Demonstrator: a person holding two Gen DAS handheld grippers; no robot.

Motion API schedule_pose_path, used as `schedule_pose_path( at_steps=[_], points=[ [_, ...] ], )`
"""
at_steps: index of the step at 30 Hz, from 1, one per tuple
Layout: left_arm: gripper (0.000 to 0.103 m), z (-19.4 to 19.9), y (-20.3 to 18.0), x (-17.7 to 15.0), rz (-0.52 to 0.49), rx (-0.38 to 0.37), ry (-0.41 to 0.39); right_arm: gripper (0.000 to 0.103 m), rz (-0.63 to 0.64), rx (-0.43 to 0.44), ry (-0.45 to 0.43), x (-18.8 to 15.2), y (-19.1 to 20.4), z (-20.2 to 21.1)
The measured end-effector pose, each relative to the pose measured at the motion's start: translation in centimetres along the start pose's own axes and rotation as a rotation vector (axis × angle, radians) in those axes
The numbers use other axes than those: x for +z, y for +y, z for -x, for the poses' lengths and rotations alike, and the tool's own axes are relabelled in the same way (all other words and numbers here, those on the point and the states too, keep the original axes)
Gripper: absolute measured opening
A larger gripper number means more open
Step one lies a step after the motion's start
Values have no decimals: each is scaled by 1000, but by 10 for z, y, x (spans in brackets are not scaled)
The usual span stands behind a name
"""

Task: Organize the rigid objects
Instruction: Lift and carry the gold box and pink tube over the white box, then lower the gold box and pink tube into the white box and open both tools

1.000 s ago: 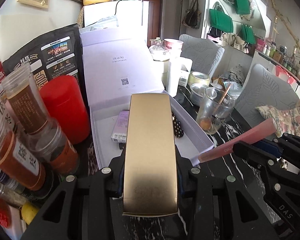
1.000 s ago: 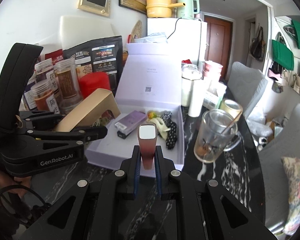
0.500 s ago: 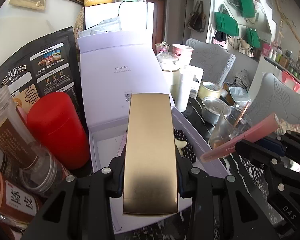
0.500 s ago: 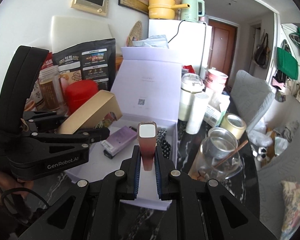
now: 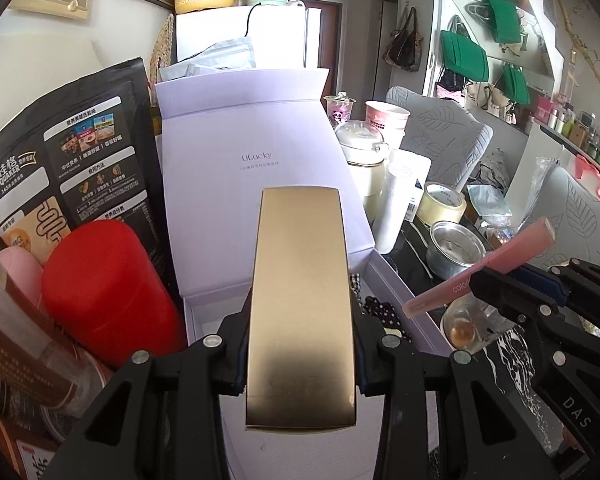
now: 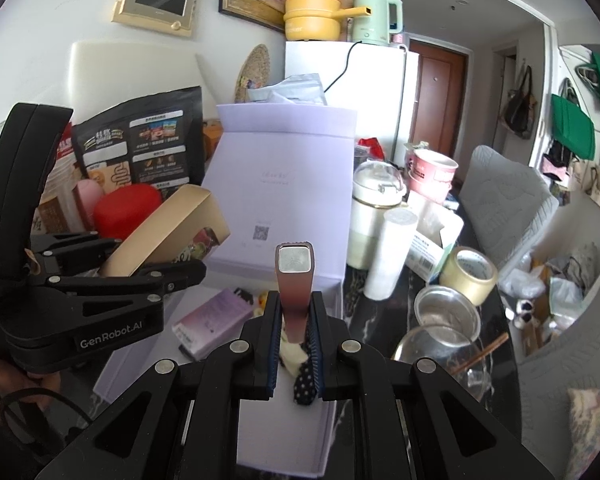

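**Placing two held items into the lavender box**

I hold the gold carton [image 5: 302, 312] clamped in the left gripper [image 5: 300, 354], above the near left part of the lavender box [image 6: 284, 432]. The right gripper [image 6: 296, 354] is closed on the pink stick [image 6: 295, 280], over the box's near middle. I judge the bare floor nearest me safest: lower each item level, clear of the purple packet [image 6: 212, 322] and dotted cloth [image 6: 305, 384], then release.
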State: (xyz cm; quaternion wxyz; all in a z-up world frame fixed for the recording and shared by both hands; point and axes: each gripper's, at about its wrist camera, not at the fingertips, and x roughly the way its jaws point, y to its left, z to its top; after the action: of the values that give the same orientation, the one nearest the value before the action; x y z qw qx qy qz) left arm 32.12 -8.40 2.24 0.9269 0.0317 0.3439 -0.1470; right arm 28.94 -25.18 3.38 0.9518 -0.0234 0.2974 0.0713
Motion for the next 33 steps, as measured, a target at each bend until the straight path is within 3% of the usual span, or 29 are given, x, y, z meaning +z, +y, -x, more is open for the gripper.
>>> schedule_pose_path(
  at_steps=[9,17,25,33],
  points=[
    [38,-24,10,3,-4,43,28,13,-31,14,-8,16,-6,-31],
    [38,-53,10,-3,-23,46,97,13,-25,45,37,20,-9,-67],
    [38,-67,14,-10,-22,45,131,13,-1,-32,36,10,-6,-88],
    [38,-78,23,-13,12,37,139,13,59,-24,6,3,9,-97]
  ],
)
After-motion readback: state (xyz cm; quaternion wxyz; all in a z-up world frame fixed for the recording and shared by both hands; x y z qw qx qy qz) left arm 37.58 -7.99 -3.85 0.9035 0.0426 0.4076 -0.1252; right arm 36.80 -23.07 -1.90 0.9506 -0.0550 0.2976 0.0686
